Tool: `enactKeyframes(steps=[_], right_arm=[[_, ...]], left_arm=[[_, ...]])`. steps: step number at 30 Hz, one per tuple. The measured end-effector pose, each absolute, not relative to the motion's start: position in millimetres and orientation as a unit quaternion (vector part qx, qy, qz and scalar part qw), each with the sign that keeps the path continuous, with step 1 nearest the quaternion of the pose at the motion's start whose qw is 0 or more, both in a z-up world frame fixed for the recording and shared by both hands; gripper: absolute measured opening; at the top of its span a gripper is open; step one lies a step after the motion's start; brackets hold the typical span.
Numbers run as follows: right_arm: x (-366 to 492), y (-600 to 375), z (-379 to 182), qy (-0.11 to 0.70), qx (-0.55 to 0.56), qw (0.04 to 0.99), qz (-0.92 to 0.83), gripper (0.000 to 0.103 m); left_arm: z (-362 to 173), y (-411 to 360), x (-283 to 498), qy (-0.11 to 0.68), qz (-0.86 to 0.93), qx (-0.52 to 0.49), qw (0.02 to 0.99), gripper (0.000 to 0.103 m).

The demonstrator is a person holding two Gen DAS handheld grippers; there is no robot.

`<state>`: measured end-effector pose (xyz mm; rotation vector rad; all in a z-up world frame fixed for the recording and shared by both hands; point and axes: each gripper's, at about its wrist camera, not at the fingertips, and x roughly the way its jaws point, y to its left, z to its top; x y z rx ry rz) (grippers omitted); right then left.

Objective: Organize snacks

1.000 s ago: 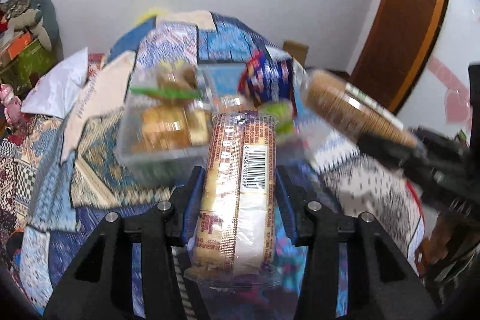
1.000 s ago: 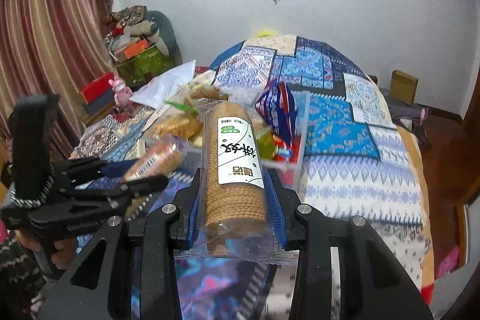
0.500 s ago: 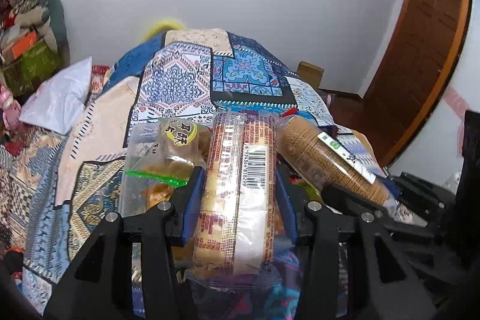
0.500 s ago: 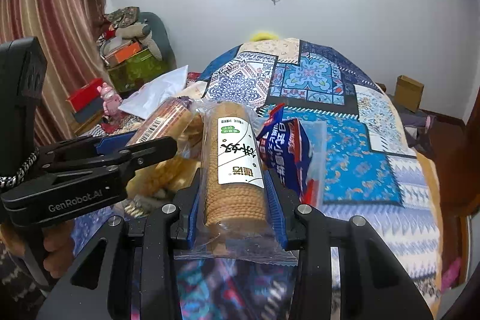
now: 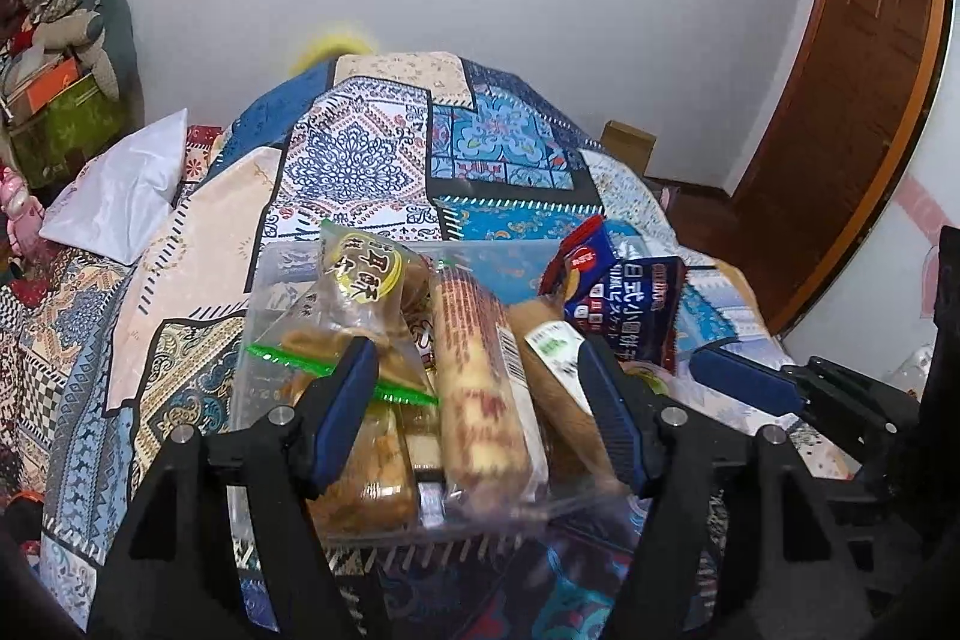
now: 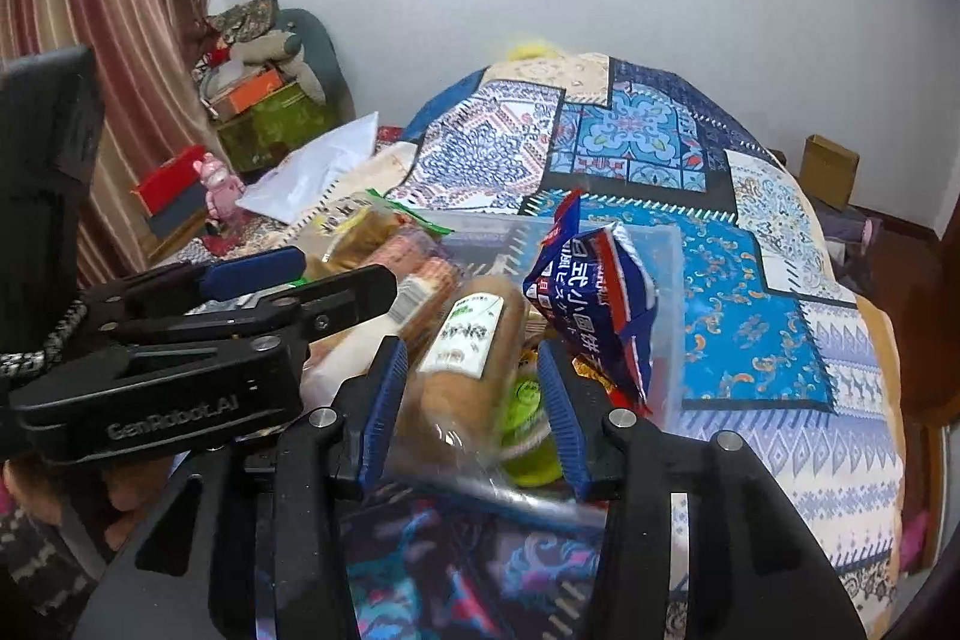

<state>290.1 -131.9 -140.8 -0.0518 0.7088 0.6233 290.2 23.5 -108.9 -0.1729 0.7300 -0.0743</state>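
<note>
A clear plastic bin (image 5: 282, 280) on the patchwork bed holds snacks. My left gripper (image 5: 480, 400) is open over it; the red-printed cracker roll (image 5: 480, 388) lies loose between the spread fingers, in the bin. My right gripper (image 6: 474, 400) is open too; the brown biscuit roll with a white and green label (image 6: 468, 358) lies between its fingers, in the bin (image 6: 666, 280). A blue biscuit bag (image 5: 624, 304) stands at the bin's right (image 6: 600, 304). A bag of yellow pastries (image 5: 354, 316) fills the left side.
The patchwork quilt (image 5: 384, 160) covers the bed. A white pillow (image 5: 120, 196) lies at left. A wooden door (image 5: 852, 100) is at right. Boxes and stuffed toys (image 6: 264, 100) stack by the curtain. A cardboard box (image 6: 828, 172) sits on the floor.
Both grippers have opened and let go of their rolls, which now lie in the bin side by side. Both grippers came closer over the bin.
</note>
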Motion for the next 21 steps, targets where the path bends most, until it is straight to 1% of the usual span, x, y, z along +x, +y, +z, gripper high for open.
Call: enactKeyframes(steps=[7,14,15,16,17,18,19,21], right_arm=[[260.3,-152.7,-108.3,0.311,-0.018,0.902,0.299,0.042],[210.0,-176.0,-63.6,0.258,-0.004,0.919,0.299,0.043],[200.9,-178.9,-57.3,0.248,-0.003,0.922,0.299,0.048],[190.8,-181.3,-50.7,0.237,-0.002,0.925,0.298,0.057],[182.3,-182.9,-45.4,0.226,-0.001,0.928,0.297,0.061],[174.7,-184.7,-41.3,0.216,-0.001,0.930,0.296,0.069],[170.0,-185.3,-39.0,0.210,-0.001,0.932,0.294,0.074],[156.7,-186.7,-32.7,0.197,-0.001,0.936,0.293,0.077]], left_arm=[[-66.7,22.1,236.6,0.307,-0.034,-0.070,0.949,0.068],[-20.1,21.5,167.7,0.245,-0.035,-0.062,0.967,0.068],[-16.1,21.1,160.6,0.239,-0.034,-0.061,0.968,0.068],[-10.1,21.1,149.5,0.229,-0.033,-0.059,0.971,0.068],[-5.5,20.8,140.2,0.221,-0.031,-0.056,0.973,0.070],[-1.9,21.1,132.6,0.214,-0.030,-0.054,0.975,0.074],[1.8,20.9,123.3,0.205,-0.027,-0.052,0.977,0.082],[6.9,20.7,107.8,0.192,-0.022,-0.049,0.980,0.086]])
